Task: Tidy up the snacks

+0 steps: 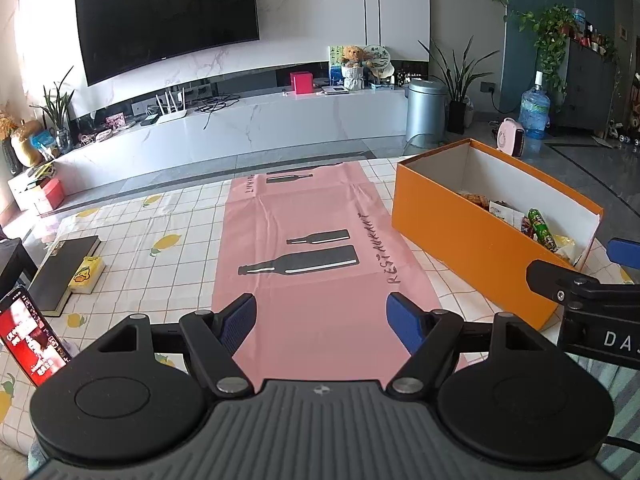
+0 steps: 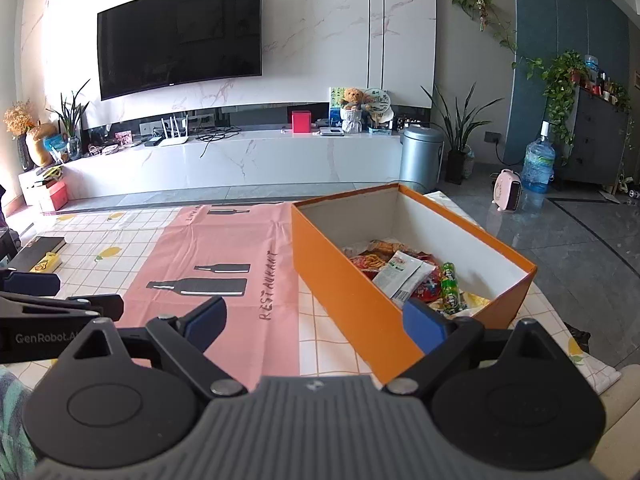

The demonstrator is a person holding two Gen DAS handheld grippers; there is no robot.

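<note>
A: Where have the snacks (image 2: 412, 278) got to?

B: All in the orange box (image 2: 352, 300), far right part of the table (image 1: 160, 220). They're heaped toward its near end; the far end shows bare white floor.

A: And the two sets of fingers?

B: Both released, both empty. The left gripper (image 1: 320, 320) hangs over the pink mat (image 1: 304, 216) with nothing between its blue pads but the bottle print. The right gripper (image 2: 316, 318) stands spread wide, and the box's near corner sits in the gap between the pads (not touched by them, as far as I can tell).

A: So which hand is nearer the box?

B: The right one, plainly. From its own view the box lies straight ahead and a little to the right, the heap just past the right pad. From the left hand the box is well off to the right, with the right gripper in the way.

A: How does the box lie?

B: Long axis runs from near right away to far left, slanting across the table. I'd judge any reach into it goes in over the near short wall, downward onto the packets.

A: Anything left on the mat?

B: No snack that I can see. A dark book (image 1: 66, 268) and a small yellow pack (image 1: 86, 274) lie far left, well apart from the box; whether that pack counts as a snack I can't tell
</note>
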